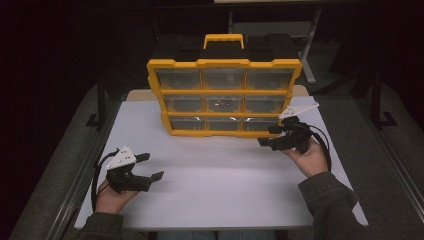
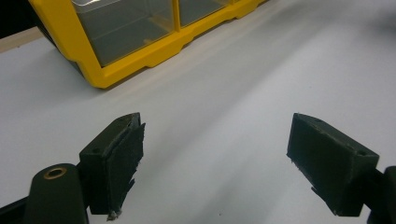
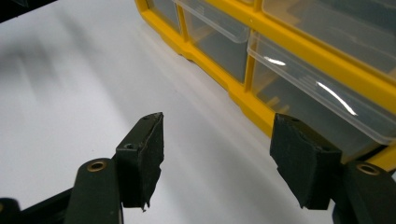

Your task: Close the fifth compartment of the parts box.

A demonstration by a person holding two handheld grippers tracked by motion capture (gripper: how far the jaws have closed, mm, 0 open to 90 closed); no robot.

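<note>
The yellow drawer organizer [image 1: 224, 97] stands upright just beyond the right gripper [image 1: 270, 136], its bottom-right clear drawer [image 3: 322, 100] nearest the wide-open, empty jaws. Rigid, slick plastic, probably light: best taken by the drawer's lip. The left gripper [image 1: 152, 166] rests low, well apart, jaws wide.

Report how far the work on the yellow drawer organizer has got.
Done: nothing visible; every clear drawer sits closed in the yellow organizer. In hand: the right gripper, jaws open and empty, sits by the bottom-right drawer. The left gripper rests open over the table. Left: gripping and opening a drawer.
</note>
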